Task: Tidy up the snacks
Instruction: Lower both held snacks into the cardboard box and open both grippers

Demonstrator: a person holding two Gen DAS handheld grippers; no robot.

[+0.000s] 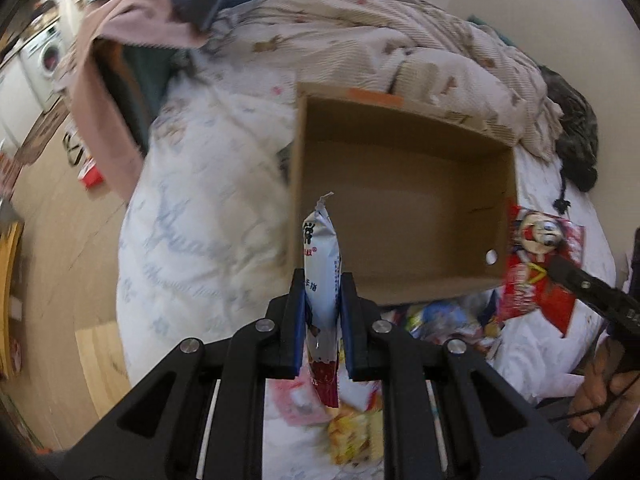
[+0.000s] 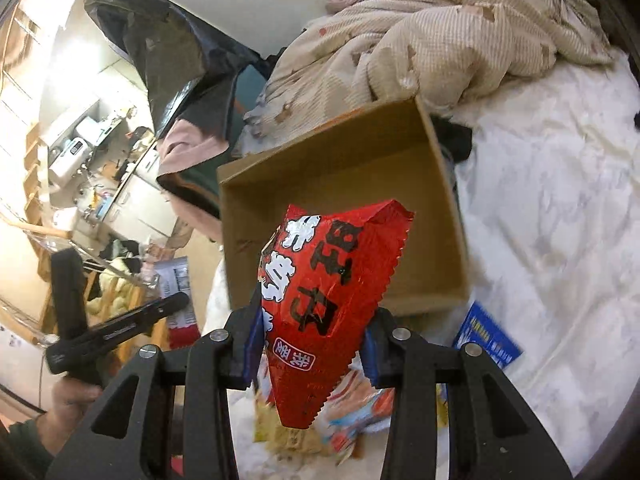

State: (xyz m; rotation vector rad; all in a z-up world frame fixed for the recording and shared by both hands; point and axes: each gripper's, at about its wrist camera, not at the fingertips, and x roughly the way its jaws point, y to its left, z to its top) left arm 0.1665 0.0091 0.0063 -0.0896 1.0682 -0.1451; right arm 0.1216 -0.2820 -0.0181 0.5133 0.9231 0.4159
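An open, empty cardboard box (image 1: 404, 208) lies on the white bed; it also shows in the right wrist view (image 2: 340, 184). My left gripper (image 1: 323, 280) is shut on a silver-white snack pouch (image 1: 320, 264), held upright at the box's near edge. My right gripper (image 2: 310, 320) is shut on a red snack bag (image 2: 328, 296) with white and black characters, held just short of the box. That red bag (image 1: 536, 256) and the right gripper's finger (image 1: 580, 280) show at the box's right corner in the left wrist view. Loose snack packets (image 1: 352, 428) lie on the bed beneath the grippers.
A crumpled beige quilt (image 1: 380, 40) lies behind the box. A blue packet (image 2: 488, 332) lies right of the box. More packets (image 2: 352, 408) lie under my right gripper. The wooden floor (image 1: 68, 240) is to the bed's left; a black plastic bag (image 2: 168, 52) hangs at the back.
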